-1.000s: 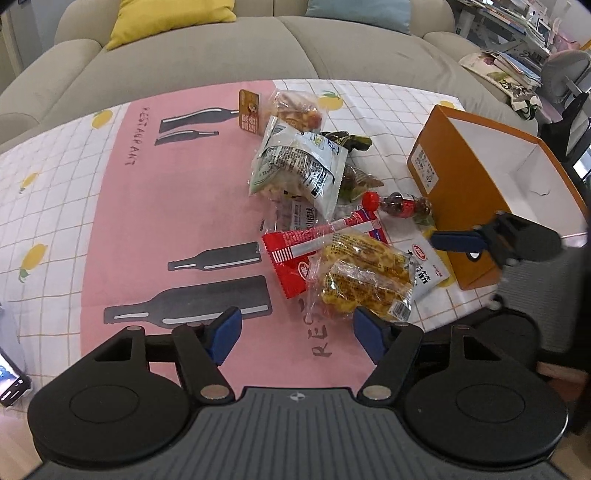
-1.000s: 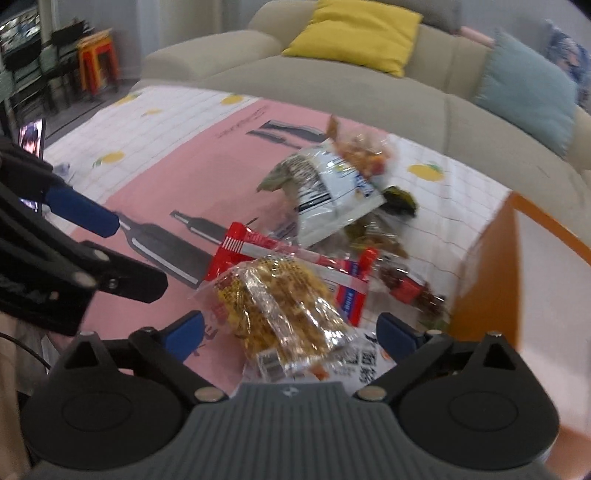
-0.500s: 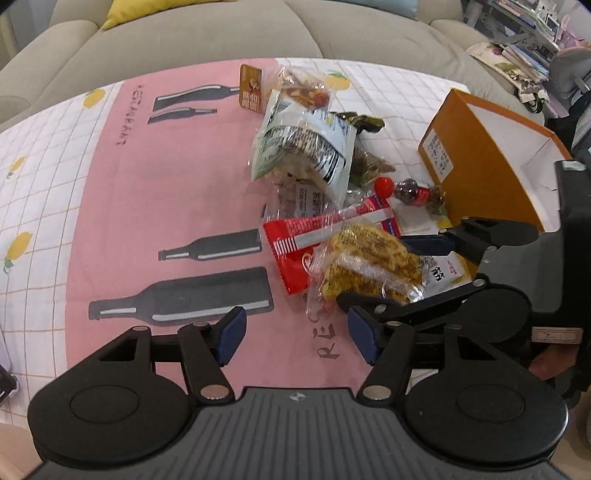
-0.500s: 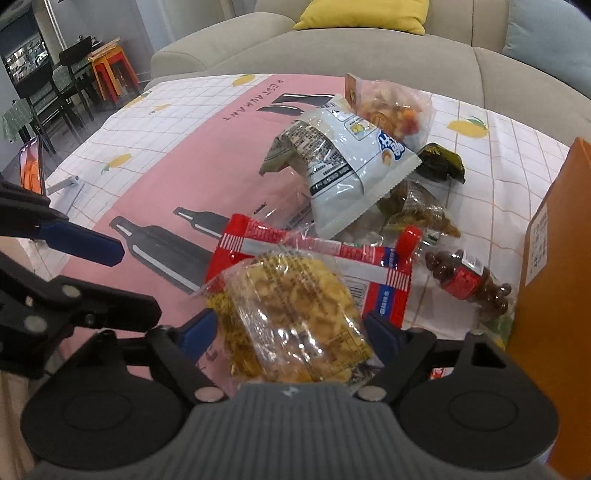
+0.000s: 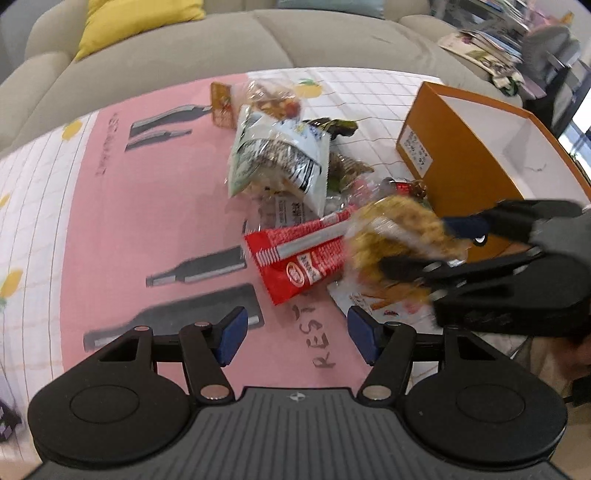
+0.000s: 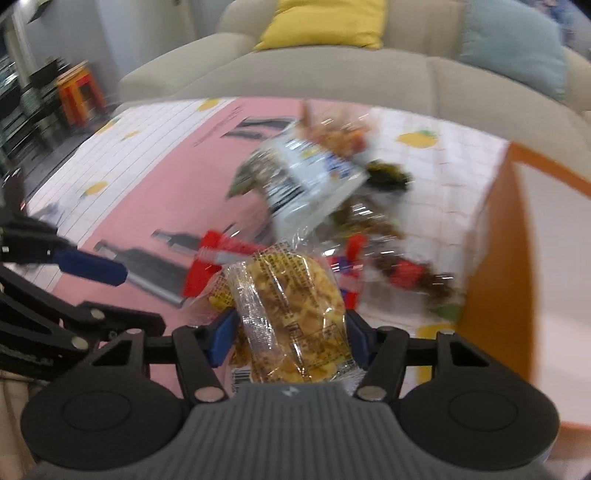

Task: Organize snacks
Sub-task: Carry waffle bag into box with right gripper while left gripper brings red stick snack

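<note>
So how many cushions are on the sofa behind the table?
2. A yellow fabric cushion lies on the beige sofa toward its left, and a pale blue fabric cushion toward its right. Others may sit outside the frame.

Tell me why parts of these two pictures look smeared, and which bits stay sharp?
Right wrist view: motion blur smears the snack pile and sofa; the yellow snack bag between the closing jaws stays crisp. Left wrist view: mostly sharp, only the right gripper and its bag blur. Fisheye bends both.
</note>
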Demonstrator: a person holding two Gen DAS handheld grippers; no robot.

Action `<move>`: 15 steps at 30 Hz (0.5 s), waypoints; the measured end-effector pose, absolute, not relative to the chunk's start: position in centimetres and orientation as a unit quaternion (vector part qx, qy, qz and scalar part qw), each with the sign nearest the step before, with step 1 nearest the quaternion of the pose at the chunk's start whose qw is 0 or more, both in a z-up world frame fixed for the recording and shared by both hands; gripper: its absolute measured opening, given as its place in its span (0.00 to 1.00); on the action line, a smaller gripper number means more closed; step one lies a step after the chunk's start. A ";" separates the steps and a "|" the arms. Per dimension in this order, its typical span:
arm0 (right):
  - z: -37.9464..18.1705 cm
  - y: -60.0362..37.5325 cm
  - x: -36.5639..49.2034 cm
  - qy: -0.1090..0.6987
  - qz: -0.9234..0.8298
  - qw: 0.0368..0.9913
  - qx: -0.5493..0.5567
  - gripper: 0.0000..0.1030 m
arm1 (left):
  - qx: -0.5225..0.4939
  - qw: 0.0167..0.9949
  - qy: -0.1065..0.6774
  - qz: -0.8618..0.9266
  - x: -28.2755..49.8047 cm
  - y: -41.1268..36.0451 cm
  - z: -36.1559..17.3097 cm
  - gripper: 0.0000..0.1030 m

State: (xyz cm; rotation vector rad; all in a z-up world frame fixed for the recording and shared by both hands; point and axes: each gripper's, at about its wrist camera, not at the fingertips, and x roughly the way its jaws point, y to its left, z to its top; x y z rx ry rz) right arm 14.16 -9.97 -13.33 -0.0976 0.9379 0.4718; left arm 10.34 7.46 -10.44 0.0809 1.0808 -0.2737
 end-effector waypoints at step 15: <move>-5.7 -17.5 14.2 0.397 0.112 0.910 0.043 0.58 | 0.333 0.803 0.416 -0.267 13.0 1.2 -13.4 0.73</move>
